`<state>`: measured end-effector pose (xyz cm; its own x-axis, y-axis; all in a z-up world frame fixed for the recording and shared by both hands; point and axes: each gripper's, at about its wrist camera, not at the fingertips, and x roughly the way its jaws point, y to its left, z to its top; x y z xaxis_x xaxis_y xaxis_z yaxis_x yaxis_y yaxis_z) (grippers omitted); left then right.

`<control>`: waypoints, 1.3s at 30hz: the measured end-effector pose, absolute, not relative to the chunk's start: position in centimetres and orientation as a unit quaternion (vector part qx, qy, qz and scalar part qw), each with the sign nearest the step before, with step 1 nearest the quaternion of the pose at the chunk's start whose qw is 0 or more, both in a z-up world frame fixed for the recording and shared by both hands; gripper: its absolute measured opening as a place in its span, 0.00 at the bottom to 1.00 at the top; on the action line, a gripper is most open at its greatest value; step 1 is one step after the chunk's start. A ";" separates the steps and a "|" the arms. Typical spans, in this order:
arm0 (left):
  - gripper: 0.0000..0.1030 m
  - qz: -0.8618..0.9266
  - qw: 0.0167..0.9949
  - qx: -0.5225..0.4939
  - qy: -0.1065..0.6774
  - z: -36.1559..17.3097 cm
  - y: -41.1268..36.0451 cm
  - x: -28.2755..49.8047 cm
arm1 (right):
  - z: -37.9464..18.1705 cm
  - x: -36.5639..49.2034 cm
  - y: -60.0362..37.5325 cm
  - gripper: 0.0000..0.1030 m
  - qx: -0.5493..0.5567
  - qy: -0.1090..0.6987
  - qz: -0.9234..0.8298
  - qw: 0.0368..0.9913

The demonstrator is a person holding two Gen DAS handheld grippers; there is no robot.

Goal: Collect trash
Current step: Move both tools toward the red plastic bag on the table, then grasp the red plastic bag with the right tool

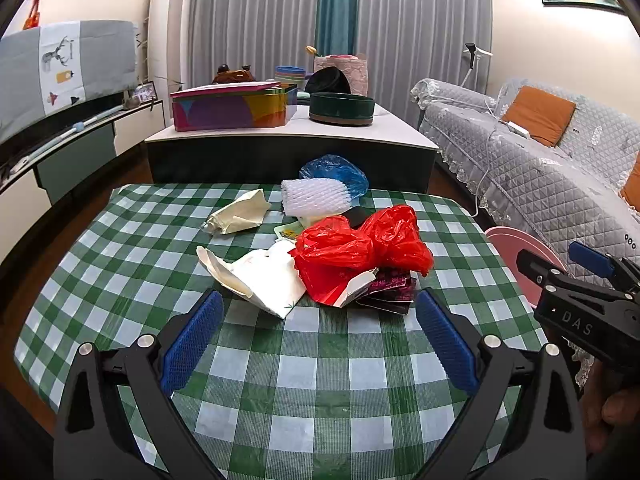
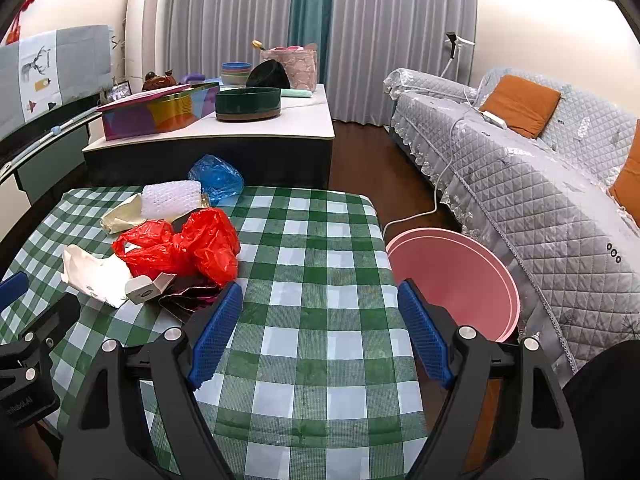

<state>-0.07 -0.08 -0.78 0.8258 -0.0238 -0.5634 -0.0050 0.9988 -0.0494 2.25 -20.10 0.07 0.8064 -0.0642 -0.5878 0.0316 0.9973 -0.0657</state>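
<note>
Trash lies in a heap on the green checked tablecloth (image 1: 320,376): a red plastic bag (image 1: 360,248), white crumpled paper (image 1: 260,276), a small white carton (image 1: 356,286), dark purple wrappers (image 1: 390,286), a cream bag (image 1: 240,212), white bubble wrap (image 1: 316,196) and a blue plastic bag (image 1: 336,170). My left gripper (image 1: 318,336) is open and empty, just short of the heap. My right gripper (image 2: 320,332) is open and empty over bare cloth, right of the red bag (image 2: 192,248). A pink bin (image 2: 456,280) stands off the table's right edge.
A low cabinet (image 1: 288,136) behind the table carries a colourful tin (image 1: 232,110) and a dark green round box (image 1: 342,108). A grey quilted sofa (image 2: 540,184) with orange cushions runs along the right. A TV stand is at the left.
</note>
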 end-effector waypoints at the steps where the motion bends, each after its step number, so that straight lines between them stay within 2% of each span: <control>1: 0.91 -0.005 0.955 -0.024 0.294 -0.8 -0.1 -0.1 | 0.0 2.3 -20.1 0.76 -0.026 0.310 -0.025 0.950; 20: 0.91 -0.005 0.955 -0.029 0.294 -0.6 -0.1 -0.2 | 0.1 2.2 -20.0 0.76 -0.025 0.311 -0.020 0.950; 28: 0.83 0.004 0.954 -0.036 0.297 -0.6 0.1 0.1 | -0.3 2.7 -19.5 0.58 -0.009 0.322 0.020 0.946; 39: 0.76 0.041 0.948 -0.048 0.312 -2.0 1.4 2.0 | -1.2 6.1 -17.7 0.54 0.012 0.333 0.063 0.941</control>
<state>1.96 1.39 -1.99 0.8024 0.0470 -0.5950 -0.1073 0.9920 -0.0663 6.15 -17.67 -1.19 0.7707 0.1266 -0.6245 -0.1109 0.9918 0.0641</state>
